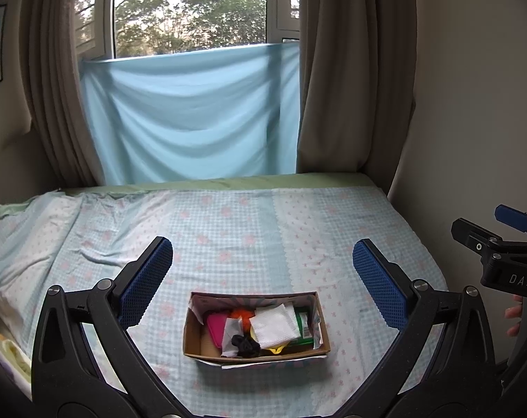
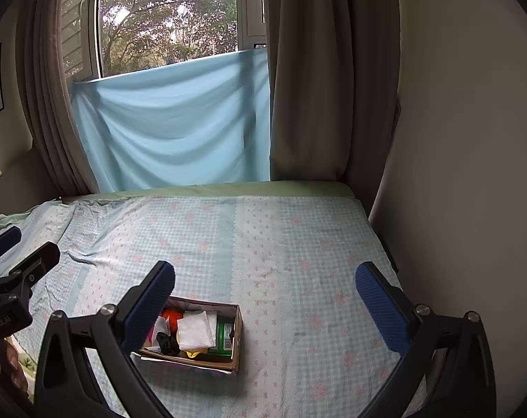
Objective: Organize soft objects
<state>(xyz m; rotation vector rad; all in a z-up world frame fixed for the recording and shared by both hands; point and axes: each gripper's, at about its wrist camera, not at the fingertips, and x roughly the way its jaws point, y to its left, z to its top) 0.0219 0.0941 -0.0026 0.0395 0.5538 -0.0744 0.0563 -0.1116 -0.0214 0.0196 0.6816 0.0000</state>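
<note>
Bed (image 1: pixel 228 230) carries a full box (image 1: pixel 256 327); both grippers (image 1: pixel 263 275) (image 2: pixel 263 296) gape empty—a careless grab could tip it.

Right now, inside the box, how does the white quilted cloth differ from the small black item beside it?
The white quilted cloth is pale, broad and lies fairly flat, while the black item is dark, much smaller and bunched into a lump. The cloth sits across the middle of the cardboard box, partly covering a green packet; the black item sits near the box's front wall. Both rest loose in the box, ungripped.
</note>
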